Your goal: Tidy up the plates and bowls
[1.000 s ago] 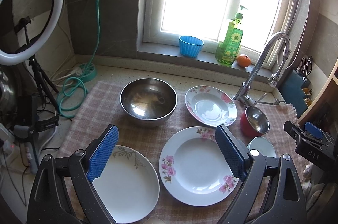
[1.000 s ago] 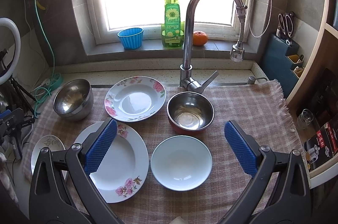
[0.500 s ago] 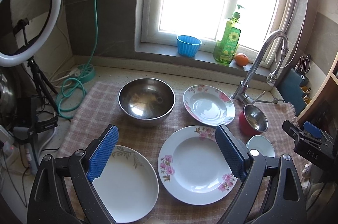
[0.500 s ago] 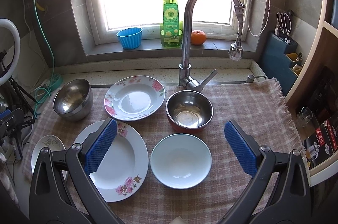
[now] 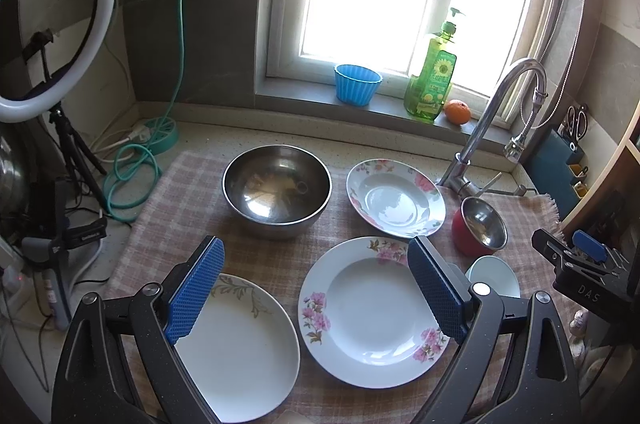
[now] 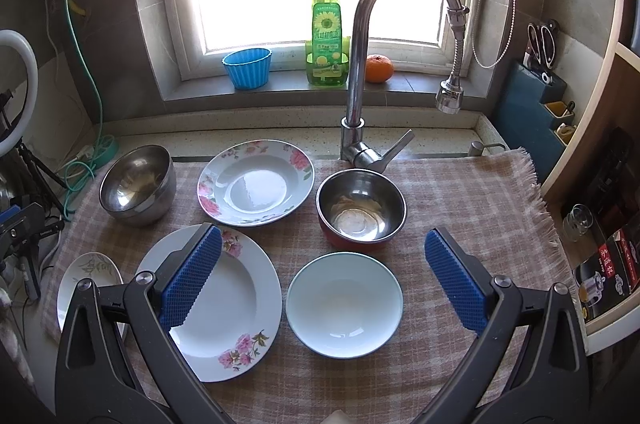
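On the checked cloth [image 6: 460,191] lie a large pink-flowered plate [image 5: 372,312] [image 6: 224,308], a smaller pink-flowered plate [image 5: 394,197] [image 6: 256,181], a white leaf-pattern plate [image 5: 240,344] [image 6: 86,282], a big steel bowl [image 5: 277,189] [image 6: 138,185], a red steel-lined bowl [image 5: 478,226] [image 6: 360,207] and a pale blue bowl [image 5: 494,276] [image 6: 344,304]. My left gripper [image 5: 316,292] is open and empty above the two near plates. My right gripper [image 6: 324,280] is open and empty above the pale blue bowl; it also shows in the left wrist view [image 5: 580,260].
A tall faucet [image 6: 360,63] stands behind the red bowl. On the window sill are a blue cup [image 6: 247,67], a green soap bottle [image 6: 326,35] and an orange [image 6: 379,67]. A ring light [image 5: 48,23] on a tripod and cables are left; a shelf [image 6: 608,183] is right.
Both grippers drifted slightly, so the dishes shift a little in each view. Both stay open and empty; no dish has moved.
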Available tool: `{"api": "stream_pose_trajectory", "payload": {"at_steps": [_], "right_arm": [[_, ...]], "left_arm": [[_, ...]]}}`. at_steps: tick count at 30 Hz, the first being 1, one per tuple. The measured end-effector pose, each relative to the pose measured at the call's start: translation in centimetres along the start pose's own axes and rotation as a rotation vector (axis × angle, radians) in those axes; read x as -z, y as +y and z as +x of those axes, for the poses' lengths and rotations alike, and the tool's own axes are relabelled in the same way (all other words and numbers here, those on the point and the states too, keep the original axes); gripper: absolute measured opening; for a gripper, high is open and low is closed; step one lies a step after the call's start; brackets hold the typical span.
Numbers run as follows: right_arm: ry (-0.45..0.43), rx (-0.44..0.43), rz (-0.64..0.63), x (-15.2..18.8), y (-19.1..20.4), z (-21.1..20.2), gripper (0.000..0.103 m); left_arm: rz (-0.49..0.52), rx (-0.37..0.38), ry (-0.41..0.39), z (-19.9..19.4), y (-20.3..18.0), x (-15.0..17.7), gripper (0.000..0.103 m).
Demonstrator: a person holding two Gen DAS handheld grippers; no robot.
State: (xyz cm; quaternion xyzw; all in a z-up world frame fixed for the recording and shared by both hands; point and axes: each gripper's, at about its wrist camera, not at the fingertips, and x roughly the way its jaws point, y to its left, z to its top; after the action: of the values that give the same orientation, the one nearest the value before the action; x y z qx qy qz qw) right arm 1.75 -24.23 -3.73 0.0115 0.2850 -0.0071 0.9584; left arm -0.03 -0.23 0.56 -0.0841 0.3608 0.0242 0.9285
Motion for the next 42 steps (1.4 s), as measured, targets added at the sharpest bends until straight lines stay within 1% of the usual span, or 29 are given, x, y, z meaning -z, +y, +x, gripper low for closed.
{"api": "stream_pose_trajectory", "payload": {"at_steps": [15,22,25,29,32,35,36,37,38,40,41,42], "right_arm": [[0.01,0.003,0.001,0.3,0.0,0.1,0.103],[0.018,0.006,0.0,0.5,0.0,0.0,0.103],[0.03,0.008,-0.002,0.3,0.0,0.8,0.103],[0.047,-0.02,-0.003,0.8,0.0,1.0,0.103],[0.083,-0.053,0.012,1.5,-0.3,1.5,0.103],[0.122,-0.1,0.034,2.6,-0.9,1.9,0.103],[0.136,-0.113,0.037,2.9,-1.0,1.9,0.102],[0.147,-0.122,0.034,3.3,-1.1,1.9,0.099],[0.16,-0.135,0.03,3.7,-1.1,1.9,0.094],[0.189,-0.171,0.026,4.5,-1.2,2.0,0.084],[0.206,-0.197,0.025,4.9,-1.2,1.9,0.074],[0.224,-0.219,0.023,5.3,-1.3,1.9,0.065]], "left_arm": [[0.006,0.005,0.014,0.6,-0.4,-0.1,0.094],[0.007,0.011,0.026,1.0,0.1,-0.3,0.094],[0.01,0.018,0.038,1.4,0.2,-0.2,0.094],[0.014,0.036,0.077,2.4,0.7,0.2,0.094],[0.038,0.033,0.107,3.4,1.0,0.7,0.091],[0.042,0.049,0.146,4.3,1.5,1.2,0.084],[0.041,0.056,0.16,4.7,1.7,1.4,0.082],[0.039,0.063,0.172,5.0,1.9,1.5,0.075],[0.04,0.072,0.186,5.4,2.0,1.7,0.071],[0.044,0.094,0.222,6.3,2.1,2.0,0.058],[0.042,0.11,0.238,6.6,2.2,2.2,0.056],[0.039,0.126,0.255,7.1,2.2,2.3,0.051]]}}
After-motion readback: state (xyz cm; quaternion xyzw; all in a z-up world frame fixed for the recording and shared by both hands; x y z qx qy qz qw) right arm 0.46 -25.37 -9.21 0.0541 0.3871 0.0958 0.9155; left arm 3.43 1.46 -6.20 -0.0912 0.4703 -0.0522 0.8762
